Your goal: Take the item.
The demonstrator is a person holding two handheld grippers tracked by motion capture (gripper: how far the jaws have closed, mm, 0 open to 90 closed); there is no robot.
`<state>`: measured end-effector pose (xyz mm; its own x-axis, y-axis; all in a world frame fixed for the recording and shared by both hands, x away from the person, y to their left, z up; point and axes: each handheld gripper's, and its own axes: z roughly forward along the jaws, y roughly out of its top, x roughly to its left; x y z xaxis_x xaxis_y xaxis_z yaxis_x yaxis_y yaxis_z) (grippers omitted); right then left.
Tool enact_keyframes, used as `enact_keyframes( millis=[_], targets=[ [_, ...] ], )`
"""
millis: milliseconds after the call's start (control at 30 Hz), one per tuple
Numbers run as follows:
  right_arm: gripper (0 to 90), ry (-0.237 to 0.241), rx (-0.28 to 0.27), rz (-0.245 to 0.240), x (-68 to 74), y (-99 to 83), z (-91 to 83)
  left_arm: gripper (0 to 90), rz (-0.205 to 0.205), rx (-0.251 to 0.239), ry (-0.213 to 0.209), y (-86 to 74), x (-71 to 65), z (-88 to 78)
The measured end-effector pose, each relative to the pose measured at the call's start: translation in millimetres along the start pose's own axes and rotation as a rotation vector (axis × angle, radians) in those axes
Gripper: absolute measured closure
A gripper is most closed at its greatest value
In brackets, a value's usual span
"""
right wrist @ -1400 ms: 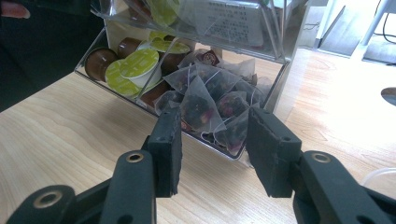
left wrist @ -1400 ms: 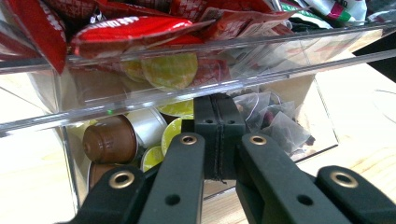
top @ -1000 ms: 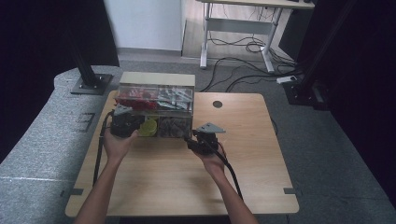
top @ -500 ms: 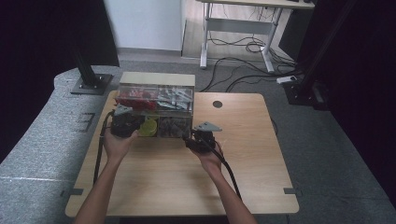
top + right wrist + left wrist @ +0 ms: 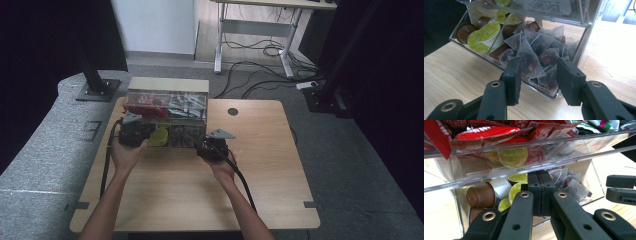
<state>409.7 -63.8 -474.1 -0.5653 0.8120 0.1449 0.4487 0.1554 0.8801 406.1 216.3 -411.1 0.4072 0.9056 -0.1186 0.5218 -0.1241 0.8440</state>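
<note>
Jaws of the left gripper (image 5: 541,195) are pressed together, those of the right gripper (image 5: 540,80) spread, before a clear plastic drawer box (image 5: 167,117) (long side set across the wooden counter (image 5: 200,190)), its pyramid tea bags (image 5: 534,53) translucent.

High view: the wooden table (image 5: 200,190) is evenly lit from above and casts little shadow; the surroundings left and right fall to near black. The floor behind is brighter. Detail is soft and low in contrast.

Left gripper view: sharp on the near black jaws; the clear plastic organiser (image 5: 529,147) carries pale glare streaks along its edges. The bottom-left corner washes out to white.

Right gripper view: bright daylight-like light from the upper right overexposes the tabletop there. The tea bags (image 5: 536,52) are crisp; the jaw bases blur slightly.
</note>
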Motion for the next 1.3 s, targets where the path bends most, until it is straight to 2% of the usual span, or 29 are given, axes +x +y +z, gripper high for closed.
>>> enact_keyframes(
  millis=[467, 500, 1067, 1200, 1300],
  targets=[
    [54.6, 0.004, 0.009, 0.002, 2.8, 3.2, 11.6, 89.5, 0.000, 0.004, -0.002, -0.1, 0.7, 0.9],
    [54.6, 0.005, 0.010, -0.008, 4.7, 3.9, 14.3, 89.5, 0.000, 0.005, -0.004, -0.1, 0.4, 1.3],
    [52.5, 0.006, 0.003, -0.002, 12.6, 9.6, 36.9, 89.5, -0.002, 0.008, -0.006, -0.3, 2.0, 3.4],
    [51.0, -0.013, 0.002, -0.022, 14.6, 11.5, 41.3, 89.6, -0.003, 0.007, -0.007, -0.3, 2.5, 3.8],
    [50.8, -0.015, 0.001, -0.014, 15.3, 13.0, 44.2, 89.5, -0.004, 0.006, -0.008, -0.4, 2.9, 4.2]
  ],
)
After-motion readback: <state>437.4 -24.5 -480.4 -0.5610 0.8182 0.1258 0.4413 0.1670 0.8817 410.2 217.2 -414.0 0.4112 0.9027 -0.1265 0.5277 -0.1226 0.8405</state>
